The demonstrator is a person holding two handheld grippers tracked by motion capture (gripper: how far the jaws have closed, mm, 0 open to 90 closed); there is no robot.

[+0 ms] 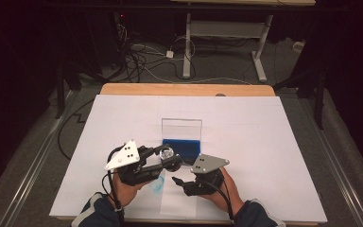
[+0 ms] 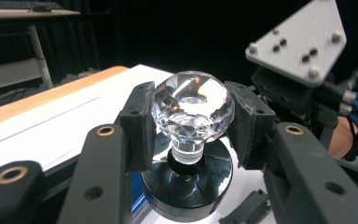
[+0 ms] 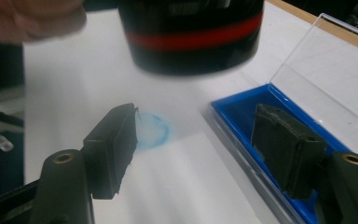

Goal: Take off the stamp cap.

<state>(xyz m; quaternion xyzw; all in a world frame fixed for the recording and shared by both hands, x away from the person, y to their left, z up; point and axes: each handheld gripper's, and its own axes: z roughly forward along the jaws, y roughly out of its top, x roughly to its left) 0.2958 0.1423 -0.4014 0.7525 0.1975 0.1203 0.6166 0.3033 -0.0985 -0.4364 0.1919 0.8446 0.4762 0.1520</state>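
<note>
A round black stamp (image 2: 186,182) with a faceted clear crystal knob (image 2: 193,107) hangs just above the table, and my left gripper (image 2: 191,126) is shut on the knob. In the high view the stamp (image 1: 170,160) is at the front of a blue ink pad (image 1: 182,149). In the right gripper view its base (image 3: 191,32), ringed by a red band, floats blurred over the sheet. My right gripper (image 3: 193,116) is open and holds nothing, low over a small white paper (image 3: 182,186) bearing a round blue print (image 3: 151,130). One jaw is above the ink pad (image 3: 242,116).
The pad's clear lid (image 1: 182,127) stands upright behind it. A large white sheet (image 1: 264,156) covers the wooden table (image 1: 184,89). The right gripper's grey plate (image 2: 298,42) is close beside the stamp. Cables and a desk frame lie on the floor beyond.
</note>
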